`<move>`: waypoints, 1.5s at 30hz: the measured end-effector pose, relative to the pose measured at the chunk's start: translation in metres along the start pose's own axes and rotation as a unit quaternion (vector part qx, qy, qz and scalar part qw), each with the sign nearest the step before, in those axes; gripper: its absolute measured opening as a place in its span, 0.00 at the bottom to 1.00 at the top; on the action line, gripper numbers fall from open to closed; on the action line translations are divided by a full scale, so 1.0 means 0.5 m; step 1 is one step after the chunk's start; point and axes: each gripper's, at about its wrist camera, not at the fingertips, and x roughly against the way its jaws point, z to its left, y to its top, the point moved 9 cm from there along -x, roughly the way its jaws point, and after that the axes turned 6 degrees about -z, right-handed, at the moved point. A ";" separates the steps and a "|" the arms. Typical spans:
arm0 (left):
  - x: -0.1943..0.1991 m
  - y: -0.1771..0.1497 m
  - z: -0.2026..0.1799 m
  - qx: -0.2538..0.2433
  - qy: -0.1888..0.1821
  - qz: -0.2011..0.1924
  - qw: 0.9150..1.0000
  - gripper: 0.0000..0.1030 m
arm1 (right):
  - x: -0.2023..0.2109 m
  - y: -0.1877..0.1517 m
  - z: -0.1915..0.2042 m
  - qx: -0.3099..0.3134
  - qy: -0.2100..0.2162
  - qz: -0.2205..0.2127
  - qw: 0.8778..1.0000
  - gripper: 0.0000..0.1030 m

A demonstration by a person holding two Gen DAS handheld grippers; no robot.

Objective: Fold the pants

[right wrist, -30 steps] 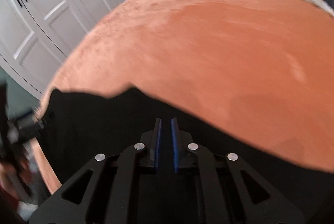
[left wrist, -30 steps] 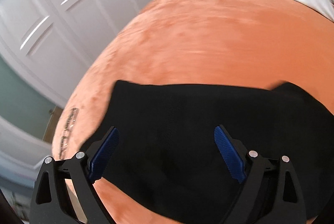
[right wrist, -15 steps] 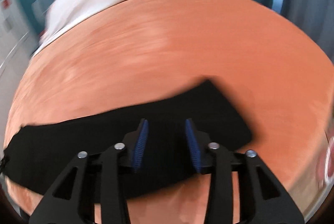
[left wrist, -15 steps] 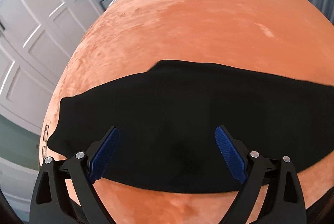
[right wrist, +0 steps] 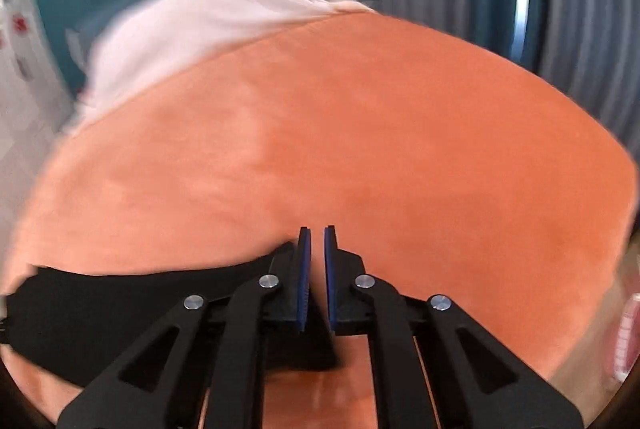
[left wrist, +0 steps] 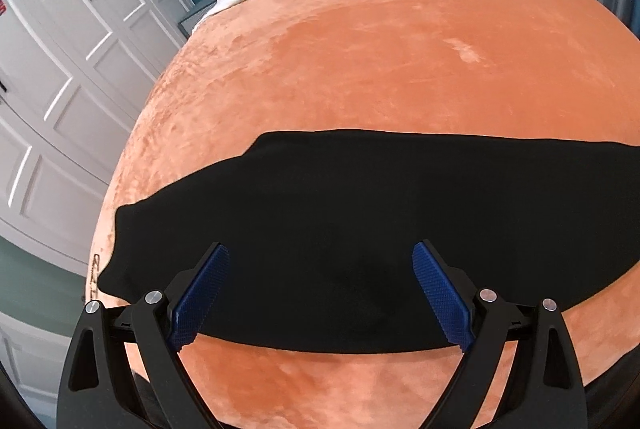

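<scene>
bed: orange blanket [left wrist: 400,77] covers it | pants [left wrist: 360,229]: black, folded into a long band, flat across the blanket's near part | left claw [left wrist: 320,293]: spread wide above the pants, released | right claw [right wrist: 314,269]: nearly clenched at the band's end, grasp unclear

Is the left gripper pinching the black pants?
No, the left gripper is wide open above the black pants, which lie flat on the orange blanket.
</scene>
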 end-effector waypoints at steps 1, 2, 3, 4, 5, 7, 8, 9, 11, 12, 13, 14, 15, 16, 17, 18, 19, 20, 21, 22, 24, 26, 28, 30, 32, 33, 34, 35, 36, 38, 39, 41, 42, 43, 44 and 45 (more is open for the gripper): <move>-0.001 0.001 -0.005 -0.002 -0.001 0.004 1.000 0.89 | -0.041 -0.040 -0.035 -0.018 -0.011 0.061 0.998 0.09; 0.002 0.001 -0.008 -0.003 -0.002 0.004 1.000 0.89 | -0.050 -0.061 -0.054 -0.036 -0.021 0.084 0.996 0.09; 0.008 0.003 -0.009 -0.003 -0.003 -0.001 1.000 0.89 | -0.035 -0.075 -0.068 -0.066 -0.010 0.080 0.995 0.12; 0.013 0.005 -0.009 -0.004 -0.001 -0.005 1.000 0.89 | -0.015 -0.079 -0.070 -0.086 0.011 0.065 0.994 0.34; 0.016 0.005 -0.011 -0.008 0.000 -0.008 1.000 0.89 | 0.021 -0.088 -0.070 -0.116 0.038 0.042 0.992 0.53; 0.011 -0.002 -0.020 -0.018 -0.002 -0.002 1.000 0.89 | 0.051 -0.104 -0.070 -0.140 0.044 0.021 0.989 0.81; 0.009 -0.006 -0.024 -0.021 -0.002 0.002 1.000 0.89 | 0.063 -0.118 -0.057 -0.143 0.061 0.019 0.988 0.80; 0.008 -0.011 -0.027 -0.023 -0.004 0.007 1.000 0.89 | 0.065 -0.126 -0.042 -0.127 0.058 0.022 0.990 0.76; 0.014 -0.015 -0.031 -0.021 -0.009 0.008 1.000 0.89 | 0.062 -0.141 -0.023 -0.062 0.010 0.025 0.998 0.68; 0.019 -0.015 -0.029 -0.022 -0.009 0.005 1.000 0.89 | 0.060 -0.154 -0.007 -0.021 -0.006 0.030 0.999 0.65; 0.026 -0.015 -0.025 -0.023 -0.007 0.000 1.000 0.89 | 0.058 -0.162 0.002 -0.002 -0.010 0.033 0.999 0.64; 0.029 -0.016 -0.024 -0.023 -0.005 -0.003 1.000 0.89 | 0.055 -0.174 0.019 0.039 -0.021 0.037 0.998 0.64; 0.031 -0.017 -0.018 -0.022 -0.001 -0.005 1.000 0.89 | 0.051 -0.180 0.027 0.064 -0.029 0.037 0.997 0.64; 0.029 -0.020 -0.015 -0.020 0.001 -0.003 1.000 0.89 | 0.044 -0.183 0.040 0.097 -0.037 0.037 0.994 0.61; 0.026 -0.022 -0.014 -0.018 0.001 0.000 1.000 0.89 | 0.024 -0.187 0.064 0.134 -0.034 0.038 0.990 0.56; 0.022 -0.026 -0.012 -0.013 0.002 0.006 1.000 0.89 | 0.008 -0.190 0.079 0.155 -0.028 0.036 0.987 0.43; 0.021 -0.027 -0.010 -0.009 0.002 0.011 1.000 0.89 | -0.009 -0.182 0.090 0.169 -0.024 0.034 0.985 0.27; 0.023 -0.028 -0.009 -0.006 0.001 0.012 1.000 0.89 | -0.029 -0.161 0.091 0.160 -0.017 0.034 0.986 0.18; 0.027 -0.027 -0.005 -0.003 0.001 0.010 1.000 0.89 | -0.030 -0.128 0.086 0.138 -0.014 0.026 0.990 0.15; 0.032 -0.025 -0.002 -0.003 0.004 0.006 1.000 0.89 | -0.024 -0.091 0.078 0.117 -0.008 0.008 0.993 0.11; 0.041 -0.017 0.006 -0.004 0.014 -0.003 1.000 0.89 | 0.003 -0.027 0.018 0.067 -0.044 -0.040 0.996 0.12; 0.039 -0.015 0.011 0.002 0.013 -0.002 1.000 0.89 | -0.025 -0.044 -0.071 0.036 -0.098 0.009 0.994 0.16; 0.037 -0.011 0.013 0.008 0.010 -0.001 1.000 0.89 | -0.021 -0.078 -0.121 -0.017 -0.098 0.040 0.994 0.18; 0.028 -0.012 0.006 0.006 0.008 0.005 1.000 0.89 | 0.026 -0.103 -0.119 -0.113 -0.012 0.029 0.993 0.41; 0.021 -0.013 -0.007 0.001 0.002 0.011 1.000 0.89 | 0.062 -0.129 -0.097 -0.177 0.046 0.021 0.983 0.81; 0.020 -0.014 -0.012 0.000 -0.001 0.011 1.000 0.89 | 0.078 -0.134 -0.086 -0.197 0.066 0.011 0.978 0.81; 0.023 -0.014 -0.017 -0.003 -0.003 0.011 1.000 0.89 | 0.083 -0.134 -0.072 -0.209 0.087 0.004 0.974 0.81; 0.028 -0.015 -0.022 -0.006 -0.006 0.009 1.000 0.89 | 0.089 -0.130 -0.049 -0.218 0.117 -0.005 0.969 0.80; 0.034 -0.015 -0.025 -0.009 -0.007 0.006 1.000 0.89 | 0.089 -0.126 -0.041 -0.215 0.120 -0.007 0.969 0.80; 0.042 -0.015 -0.026 -0.013 -0.009 0.001 1.000 0.89 | 0.056 -0.106 -0.022 -0.182 0.097 0.000 0.979 0.80; 0.044 -0.014 -0.024 -0.012 -0.007 0.000 1.000 0.89 | 0.035 -0.096 -0.015 -0.162 0.081 0.006 0.983 0.80; 0.045 -0.014 -0.017 -0.006 -0.005 0.001 1.000 0.89 | -0.005 -0.066 0.010 -0.117 0.062 0.016 0.991 0.80; 0.045 -0.014 -0.013 -0.002 -0.005 0.002 1.000 0.89 | -0.015 -0.060 0.021 -0.095 0.057 0.016 0.994 0.80; 0.044 -0.014 -0.009 0.001 -0.004 0.004 1.000 0.89 | -0.035 -0.039 0.041 -0.065 0.057 0.013 0.996 0.79; 0.043 -0.014 -0.006 0.003 -0.002 0.005 1.000 0.89 | -0.051 -0.036 0.057 -0.044 0.063 0.020 0.997 0.71; 0.042 -0.014 -0.003 0.004 0.001 0.005 1.000 0.89 | -0.079 -0.034 0.074 -0.017 0.071 0.043 0.996 0.36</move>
